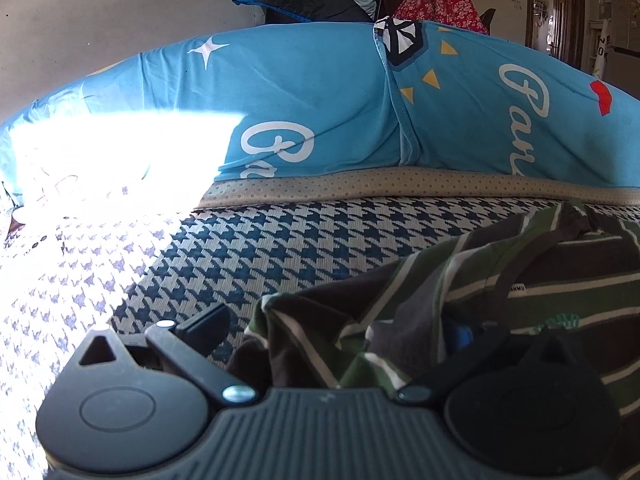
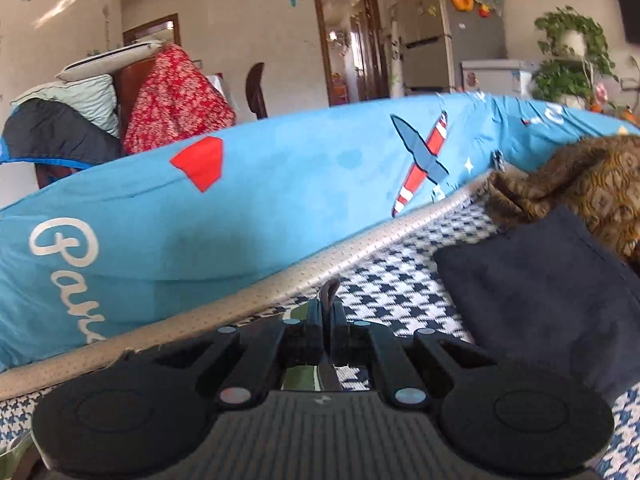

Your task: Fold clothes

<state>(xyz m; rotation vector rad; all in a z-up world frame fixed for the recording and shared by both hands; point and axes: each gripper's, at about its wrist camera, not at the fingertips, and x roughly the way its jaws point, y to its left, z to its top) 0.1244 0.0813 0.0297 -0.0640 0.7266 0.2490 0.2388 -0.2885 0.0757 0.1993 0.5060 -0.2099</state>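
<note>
A green, brown and white striped shirt (image 1: 500, 280) lies bunched on a houndstooth mat (image 1: 280, 240). My left gripper (image 1: 332, 330) is open at the shirt's crumpled near edge. Its left finger (image 1: 204, 326) rests on the bare mat, and cloth mostly covers the right one. In the right wrist view my right gripper (image 2: 328, 312) is shut on a thin fold of the striped shirt (image 2: 330, 290), which pokes up grey between the pads. A bit of green stripe shows beneath the fingers.
A long blue printed cushion (image 1: 320, 100) runs along the mat's far edge. A folded dark navy garment (image 2: 540, 280) and a brown patterned cloth (image 2: 580, 184) lie to the right. Piled clothes (image 2: 80, 120) sit on a chair behind. Sun glare (image 1: 100, 152) washes out the left.
</note>
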